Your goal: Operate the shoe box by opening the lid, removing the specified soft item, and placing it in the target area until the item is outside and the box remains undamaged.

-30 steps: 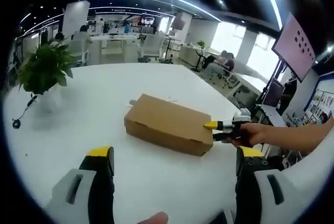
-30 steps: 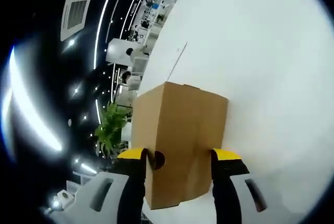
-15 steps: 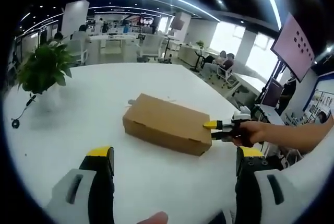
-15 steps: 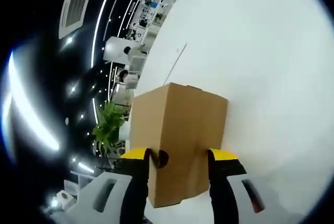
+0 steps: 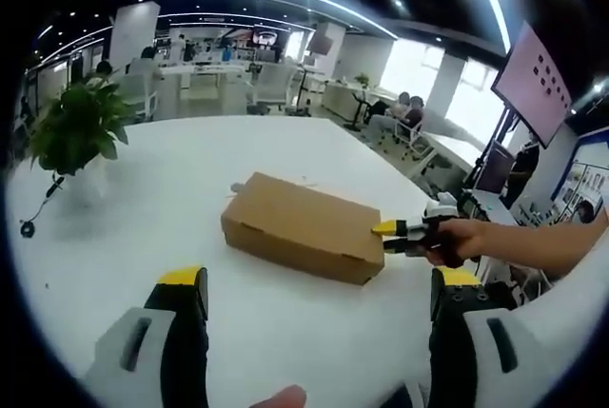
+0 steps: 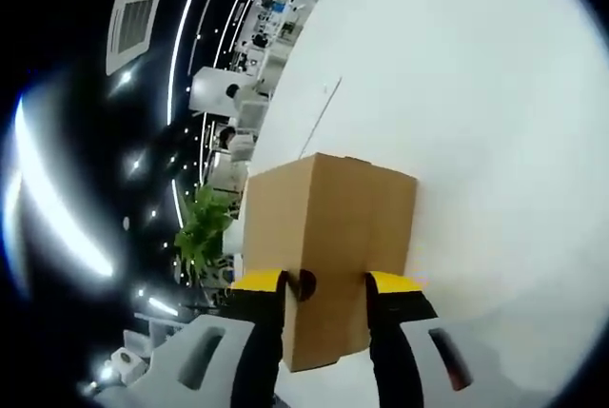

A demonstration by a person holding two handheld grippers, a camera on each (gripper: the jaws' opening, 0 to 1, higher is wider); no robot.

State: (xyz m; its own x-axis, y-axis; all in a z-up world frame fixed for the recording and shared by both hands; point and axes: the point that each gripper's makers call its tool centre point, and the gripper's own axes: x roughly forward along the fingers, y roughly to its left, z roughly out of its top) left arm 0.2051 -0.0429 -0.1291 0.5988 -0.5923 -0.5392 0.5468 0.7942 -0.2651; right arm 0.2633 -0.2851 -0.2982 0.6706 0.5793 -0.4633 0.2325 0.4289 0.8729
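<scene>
A closed brown cardboard shoe box [image 5: 300, 227] lies on the white table [image 5: 190, 170]. In the left gripper view my right gripper [image 5: 388, 238] comes in from the right, held by a hand [image 5: 476, 242], its yellow tips pinched on the box's right end at the lid edge. In the right gripper view the box [image 6: 328, 227] runs away from the camera, and my right gripper [image 6: 324, 284] has its jaws pressed against the near end from both sides. My left gripper [image 5: 319, 284] hangs open in front of the box, well short of it, with nothing between its jaws.
A potted green plant [image 5: 76, 127] stands at the table's far left, with a thin cable [image 5: 33, 223] beside it. A wall screen [image 5: 542, 85] and office desks with seated people lie beyond the table. Bare table top surrounds the box.
The right gripper's jaws have closed inward onto the box's end. The box's near corner has shifted slightly left. The left gripper has held still.
</scene>
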